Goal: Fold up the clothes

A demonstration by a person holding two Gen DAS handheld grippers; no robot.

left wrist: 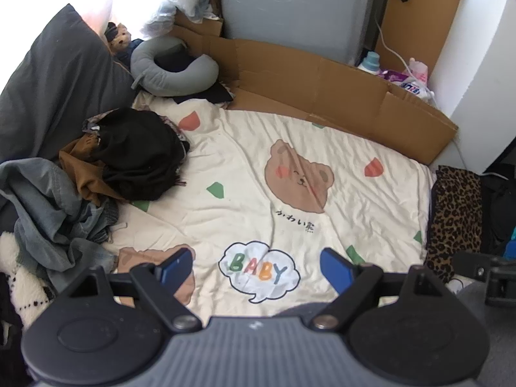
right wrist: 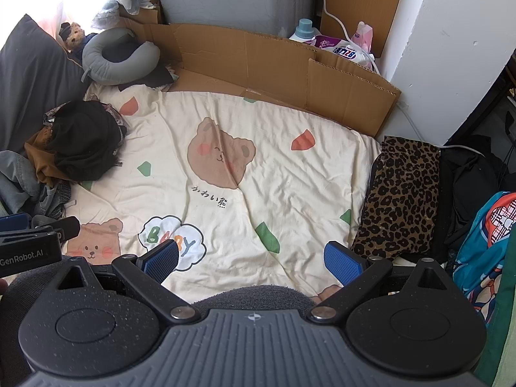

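Observation:
A heap of unfolded clothes lies at the left of the bed: a black garment [left wrist: 138,154] on top, a brown one [left wrist: 84,167] under it, and grey-blue denim [left wrist: 48,206] nearer me. The same black garment [right wrist: 84,142] shows in the right wrist view. A folded leopard-print piece [right wrist: 400,196] rests at the bed's right edge, also visible as leopard print [left wrist: 454,216]. My left gripper [left wrist: 256,266] hovers open over the cream bear-print cover [left wrist: 258,148], holding nothing. My right gripper [right wrist: 253,262] is open too, empty, just left of the leopard piece.
Flattened cardboard [right wrist: 277,64] walls the far side of the bed. A grey neck pillow [left wrist: 171,67], a small teddy bear [left wrist: 121,40] and a dark pillow [left wrist: 54,77] sit at the back left. Detergent bottles [right wrist: 342,45] and dark bags [right wrist: 467,187] stand at the right.

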